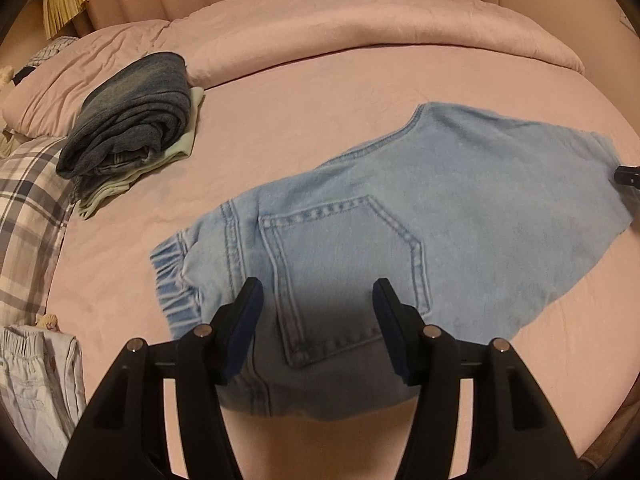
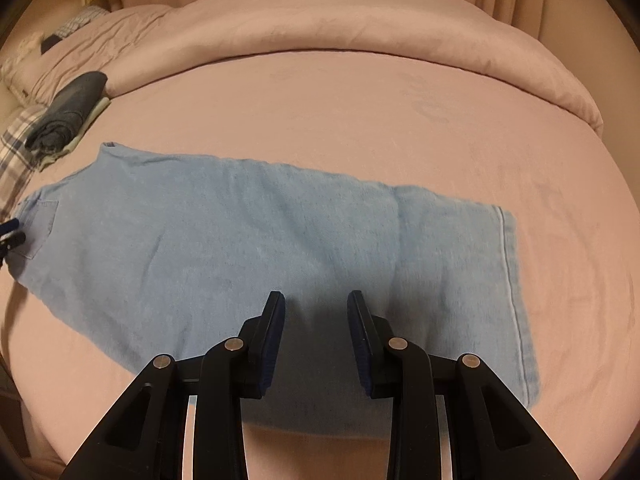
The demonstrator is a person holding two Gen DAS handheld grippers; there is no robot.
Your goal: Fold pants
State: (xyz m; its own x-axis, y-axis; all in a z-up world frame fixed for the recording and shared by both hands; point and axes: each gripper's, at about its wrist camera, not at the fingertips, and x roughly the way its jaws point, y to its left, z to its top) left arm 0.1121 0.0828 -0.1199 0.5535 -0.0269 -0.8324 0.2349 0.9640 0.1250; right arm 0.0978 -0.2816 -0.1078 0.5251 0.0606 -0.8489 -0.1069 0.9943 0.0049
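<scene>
Light blue jeans (image 1: 400, 224) lie flat on the pink bed, folded lengthwise, back pocket (image 1: 344, 272) up and elastic waistband (image 1: 172, 280) to the left. My left gripper (image 1: 316, 292) is open and empty, hovering over the pocket end. In the right wrist view the jeans (image 2: 240, 240) stretch across the bed with the leg hem (image 2: 516, 292) at the right. My right gripper (image 2: 316, 304) is open and empty over the leg's near edge. Each gripper shows at the edge of the other's view: the right one (image 1: 628, 174), the left one (image 2: 10, 236).
A stack of folded clothes, dark jeans on a pale green garment (image 1: 128, 136), sits at the far left of the bed (image 2: 360, 112). A rolled pink duvet (image 1: 360, 28) lies along the back. A plaid pillow (image 1: 28, 208) and pale garments (image 1: 36, 376) lie at the left edge.
</scene>
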